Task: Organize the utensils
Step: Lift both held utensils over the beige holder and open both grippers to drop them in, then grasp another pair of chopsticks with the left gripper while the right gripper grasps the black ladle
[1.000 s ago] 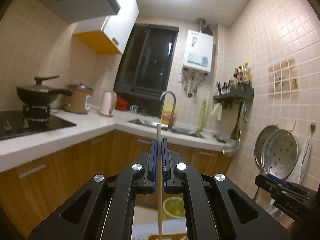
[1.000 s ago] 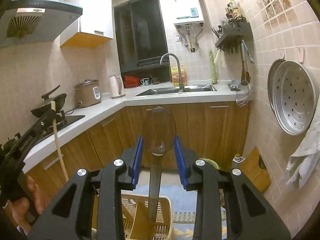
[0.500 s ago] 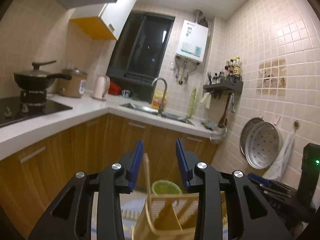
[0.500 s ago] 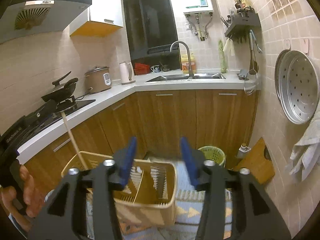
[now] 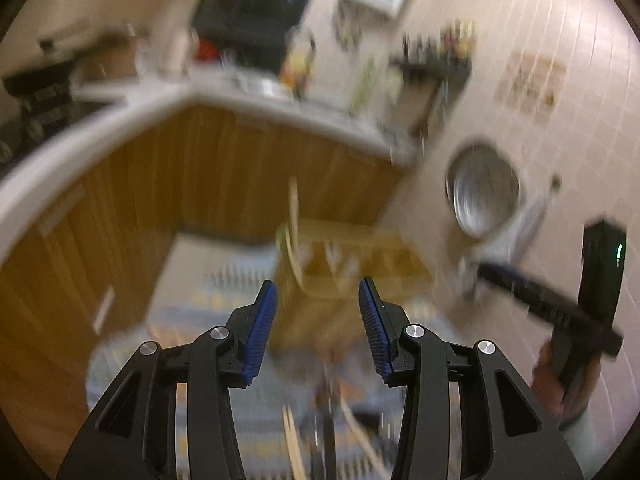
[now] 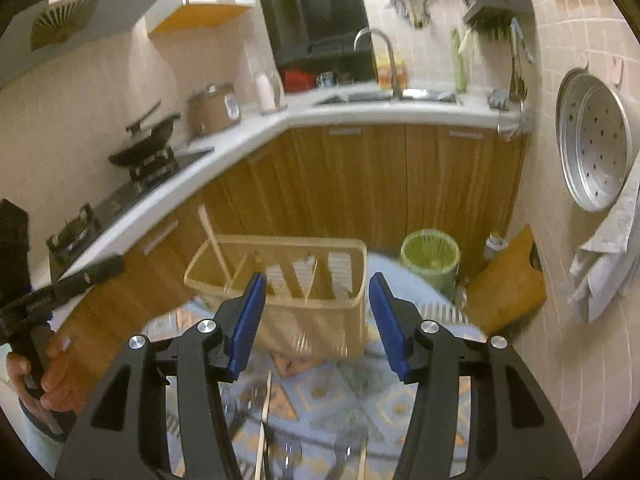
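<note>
Both our left gripper (image 5: 316,320) and right gripper (image 6: 316,320) hang with fingers apart, holding nothing. One chopstick (image 6: 215,242) stands in the slatted caddy (image 6: 320,308) mid-frame. At lower centre, loose chopsticks (image 6: 262,432) and other blurred utensils lie on the patterned cloth (image 6: 340,392), so we judge most sorting remains.

A white L-shaped countertop (image 6: 256,136) runs over orange-brown wooden cabinets (image 6: 400,184), with a curved steel tap (image 6: 386,52) at the sink in it. On the left stretch sit a black lidded pan (image 6: 146,148) on the stove, a brown rice cooker (image 6: 212,110) and a pale kettle (image 6: 266,90) — all in a row. A perforated round metal steamer tray (image 6: 596,138) hangs on the pink tiled wall (image 6: 572,16), with a grey cloth (image 6: 608,264) just below it. A green waste bin (image 6: 430,256) stands on the floor beside a wooden chopping board (image 6: 508,284) leaning on the wall. A blue patterned mat (image 6: 344,396) covers the floor. The left wrist view is blurred.
</note>
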A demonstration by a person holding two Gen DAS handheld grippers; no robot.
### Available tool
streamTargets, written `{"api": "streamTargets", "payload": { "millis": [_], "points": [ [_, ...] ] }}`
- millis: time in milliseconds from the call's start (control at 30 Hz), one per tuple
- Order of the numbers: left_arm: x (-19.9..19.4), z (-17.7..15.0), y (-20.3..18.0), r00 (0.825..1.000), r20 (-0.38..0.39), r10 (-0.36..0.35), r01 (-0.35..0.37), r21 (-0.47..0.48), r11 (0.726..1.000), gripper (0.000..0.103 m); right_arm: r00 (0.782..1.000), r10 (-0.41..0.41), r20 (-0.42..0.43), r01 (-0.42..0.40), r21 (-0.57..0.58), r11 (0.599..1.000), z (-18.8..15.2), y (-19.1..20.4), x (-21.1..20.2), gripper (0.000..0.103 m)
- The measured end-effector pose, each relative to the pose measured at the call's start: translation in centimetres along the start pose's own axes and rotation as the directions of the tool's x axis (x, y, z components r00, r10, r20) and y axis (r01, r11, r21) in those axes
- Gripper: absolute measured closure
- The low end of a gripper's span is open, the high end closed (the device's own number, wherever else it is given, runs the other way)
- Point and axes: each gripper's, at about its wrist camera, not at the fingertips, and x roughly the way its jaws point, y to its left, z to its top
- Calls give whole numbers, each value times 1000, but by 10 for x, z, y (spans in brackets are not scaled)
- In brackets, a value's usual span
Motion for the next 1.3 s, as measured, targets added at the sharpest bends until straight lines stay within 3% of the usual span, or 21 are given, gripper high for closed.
{"api": "streamTargets", "payload": {
  "millis": [67,133,300,533,700,867,933,1100,1167,1300],
  "points": [
    [20,-20,6,992,-126,14,-14,3,1000,63,997,13,-77,-13,4,1000,-9,1,9,53],
    [35,-37,12,978,-205,21,-20,10,1000,63,985,48,-168,-44,24,999,-22,1,22,53],
    [68,-83,23,916,-400,17,-8,24,1000,63,943,77,-325,-67,42,997,-53,0,54,53],
    [82,-112,25,869,-489,77,-47,75,996,70,869,119,-481,-118,32,992,-98,17,91,61],
    [86,-121,19,855,-506,113,-68,107,992,72,836,110,-537,-128,5,992,-111,31,114,66],
    [92,-126,7,854,-483,192,-112,188,976,74,820,99,-563,-135,-24,991,-117,42,131,78],
    [94,-127,3,854,-465,234,-142,225,964,83,817,86,-570,-141,-53,989,-118,50,137,97],
    [92,-127,7,870,-432,236,-153,219,964,103,836,102,-539,-154,-52,987,-109,50,135,99],
    [87,-126,13,881,-402,250,-180,204,962,103,844,130,-520,-162,-17,987,-103,41,132,99],
    [81,-120,33,900,-387,203,-169,120,978,103,856,149,-494,-145,47,988,-88,17,131,98]
  ]
}}
